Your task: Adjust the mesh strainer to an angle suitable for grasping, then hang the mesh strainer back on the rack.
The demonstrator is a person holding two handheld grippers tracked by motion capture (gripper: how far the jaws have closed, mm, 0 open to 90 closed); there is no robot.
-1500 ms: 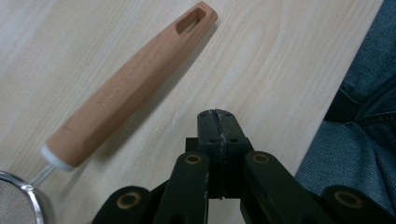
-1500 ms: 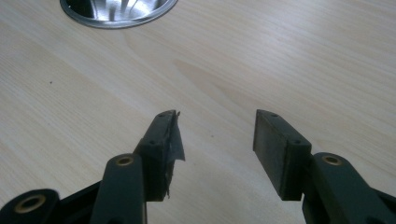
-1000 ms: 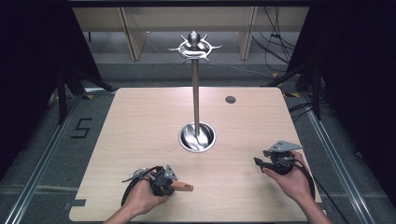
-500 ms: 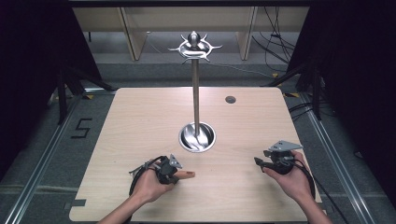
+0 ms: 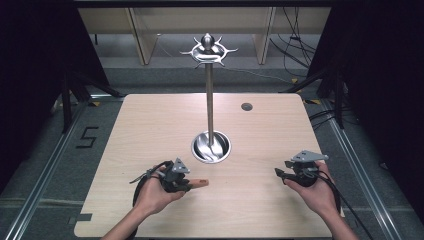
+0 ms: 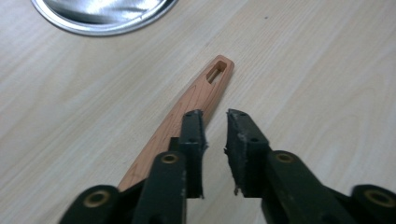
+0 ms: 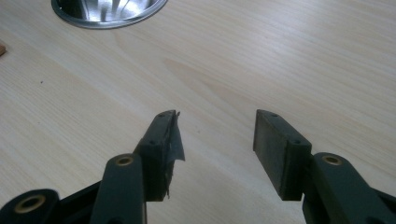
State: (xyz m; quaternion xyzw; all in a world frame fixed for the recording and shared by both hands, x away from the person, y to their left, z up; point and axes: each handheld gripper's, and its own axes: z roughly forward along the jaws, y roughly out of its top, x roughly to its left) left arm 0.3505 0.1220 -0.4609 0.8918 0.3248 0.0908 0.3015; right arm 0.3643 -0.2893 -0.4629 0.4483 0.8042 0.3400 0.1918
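Two grippers rest low over a pale wood-grain table (image 5: 140,130), one in each hand. The left gripper (image 6: 215,122) sits at the near left of the table in the high view. Its jaws stand slightly parted, with a narrow gap between them and nothing in that gap. A wooden handle (image 6: 189,106) lies flat on the table, passing beneath the left jaw of that gripper. The handle is reddish-brown, smooth, and slender, with a rounded end. An elongated slot is cut through it close to that end. Its far end points toward the metal stand base (image 6: 102,16); its near portion is hidden under the gripper body, so what it joins to cannot be told.

The right gripper (image 7: 217,119) sits at the near right of the table, well apart from the handle. Its jaws are spread wide over bare table surface and hold nothing.

A polished metal stand (image 5: 210,105) rises upright from a round dished base at the table centre, topped by a crown of radiating hooks.
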